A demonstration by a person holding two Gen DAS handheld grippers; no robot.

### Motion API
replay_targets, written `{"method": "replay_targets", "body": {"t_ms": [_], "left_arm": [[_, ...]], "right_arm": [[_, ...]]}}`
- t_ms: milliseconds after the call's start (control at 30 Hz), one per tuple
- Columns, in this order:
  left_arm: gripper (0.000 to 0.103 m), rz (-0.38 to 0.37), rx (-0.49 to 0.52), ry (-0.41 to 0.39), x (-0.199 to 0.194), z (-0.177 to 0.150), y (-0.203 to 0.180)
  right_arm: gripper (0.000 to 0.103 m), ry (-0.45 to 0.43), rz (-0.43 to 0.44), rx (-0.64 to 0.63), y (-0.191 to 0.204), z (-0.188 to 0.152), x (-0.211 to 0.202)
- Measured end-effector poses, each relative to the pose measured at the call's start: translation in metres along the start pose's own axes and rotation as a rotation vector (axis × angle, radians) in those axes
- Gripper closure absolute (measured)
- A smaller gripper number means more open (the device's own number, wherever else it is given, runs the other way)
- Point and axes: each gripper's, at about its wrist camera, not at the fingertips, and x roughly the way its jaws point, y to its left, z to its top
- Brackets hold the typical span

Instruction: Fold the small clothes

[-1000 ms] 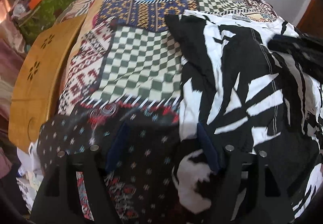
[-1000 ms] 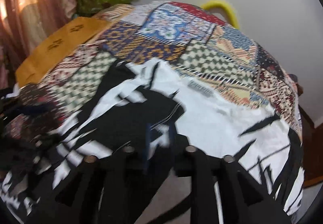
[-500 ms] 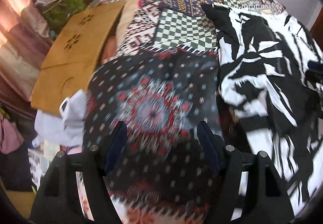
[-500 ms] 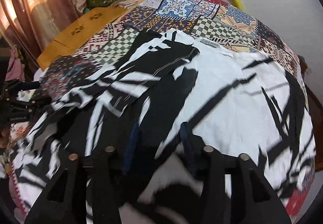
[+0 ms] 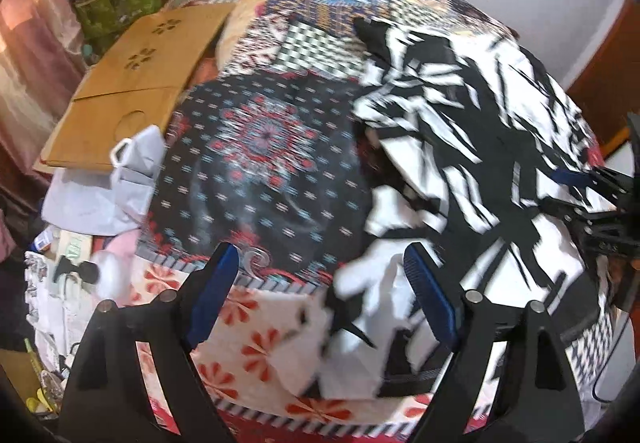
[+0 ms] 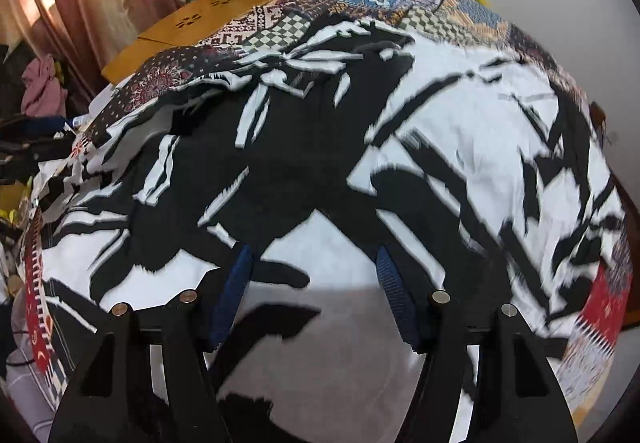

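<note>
Black-and-white shirt [image 6: 400, 147] lies spread on patchwork bed [image 5: 264, 147], folded flap at 10 o'clock. Left gripper [image 5: 320, 295] jaws released, just widened, empty; right gripper [image 6: 312, 291] jaws likewise, cloth below, ungrasped. We judge risk: flap springs back, hem slides off near bed edge at 6. Clutter at 9; open room at 12.

The left gripper [image 5: 322, 273] points steeply down, its jaws wide apart and just opened further, nothing between its blue pads [image 5: 430, 303]. The right gripper [image 6: 314, 269] tilts down likewise, jaws parted and just opening, pads clamping nothing.
</note>
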Motion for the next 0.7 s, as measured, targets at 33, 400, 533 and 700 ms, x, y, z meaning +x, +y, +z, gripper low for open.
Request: {"method": "replay_targets", "body": {"t_ms": [33,400,533,700], "left_arm": [[0.018,-0.008,0.012,0.007,0.002,-0.002,-0.005],[0.080,0.038,0.033,0.097,0.057,0.004,-0.018],[0.091,0.027,-0.013,0.108,0.049,0.000,-0.005],[0.091,0.093,-0.027,0.118,0.037,-0.004,0.010]], "right_arm": [[0.041,-0.008,0.012,0.024,-0.003,-0.003,-0.001],[0.041,-0.020,0.084,0.123,-0.015,-0.025,-0.007],[0.041,-0.026,0.104,0.143,-0.023,-0.031,-0.007],[0.041,-0.027,0.115,0.145,-0.031,-0.035,-0.008]]}}
